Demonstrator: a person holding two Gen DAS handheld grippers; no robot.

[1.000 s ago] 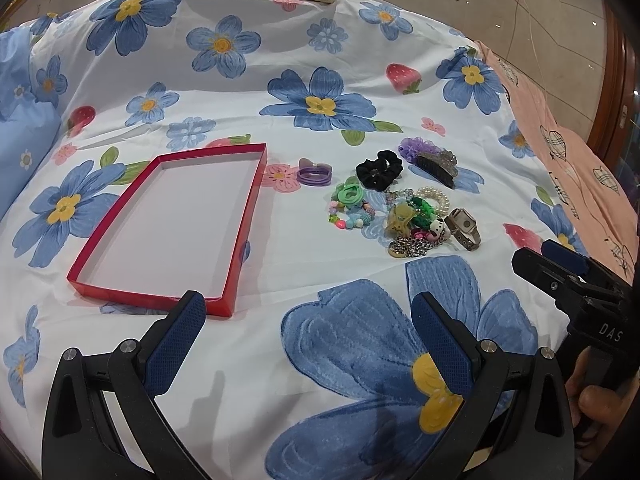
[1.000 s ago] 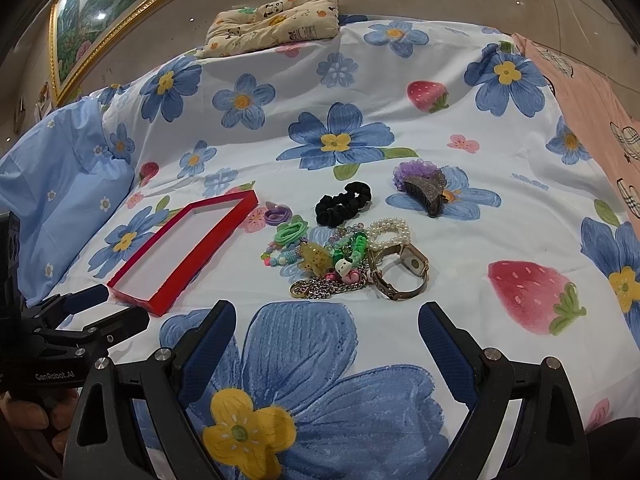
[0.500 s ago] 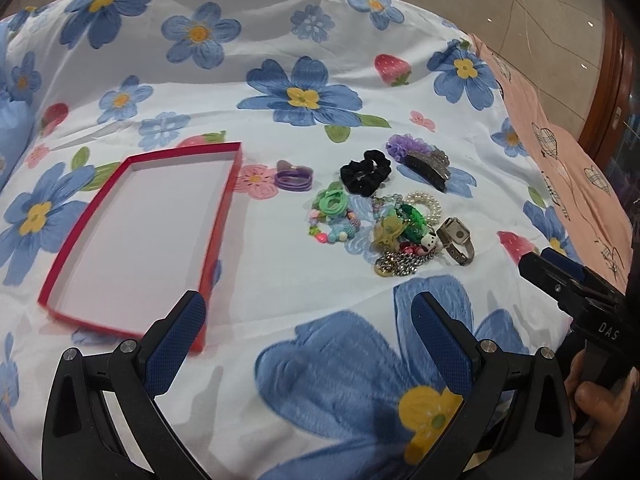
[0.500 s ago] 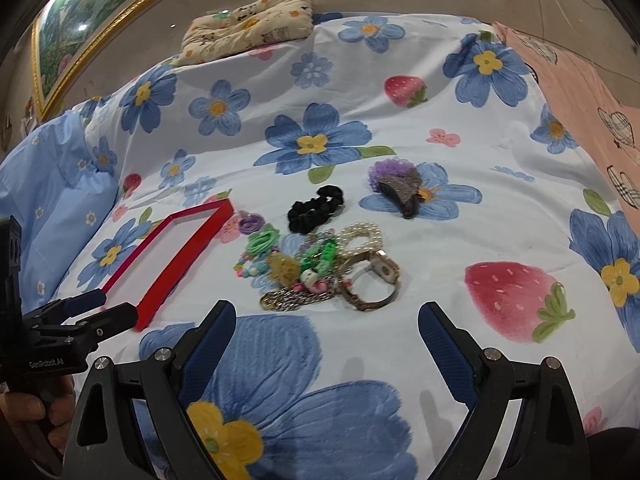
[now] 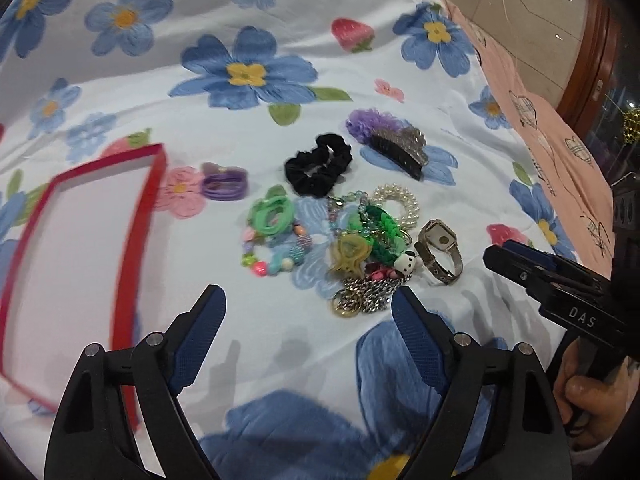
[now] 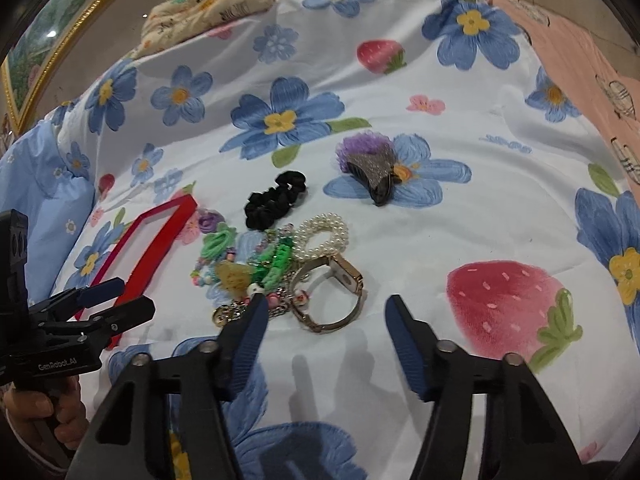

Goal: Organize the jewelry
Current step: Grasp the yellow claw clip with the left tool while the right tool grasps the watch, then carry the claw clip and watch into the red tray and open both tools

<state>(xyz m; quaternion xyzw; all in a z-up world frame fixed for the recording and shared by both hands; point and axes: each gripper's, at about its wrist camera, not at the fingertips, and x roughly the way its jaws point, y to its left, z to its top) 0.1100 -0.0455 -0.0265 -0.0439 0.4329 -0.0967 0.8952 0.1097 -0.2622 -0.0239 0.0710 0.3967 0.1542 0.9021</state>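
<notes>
A pile of jewelry lies on the flowered bedsheet: a gold watch (image 6: 344,280) (image 5: 438,250), a pearl bracelet (image 6: 324,234), a green chain (image 5: 380,228), a metal chain (image 5: 364,298), green hair ties (image 5: 270,212), a bead bracelet (image 5: 272,260), a purple hair tie (image 5: 224,186), a black scrunchie (image 5: 318,164) and a hair claw on purple fluff (image 5: 396,140). A red tray (image 5: 80,240) lies left of the pile. My left gripper (image 5: 308,312) is open, just short of the pile. My right gripper (image 6: 324,312) is open, its fingers either side of the watch band.
A patterned cushion (image 6: 208,0) lies at the bed's far end. A blue pillow (image 6: 36,184) is at the left, a pink cloth (image 6: 580,40) along the right edge. A framed picture (image 6: 60,28) hangs behind.
Both grippers have moved forward toward the pile. The right gripper's fingers have narrowed and now flank the watch. The left gripper's fingers have narrowed a little too.
</notes>
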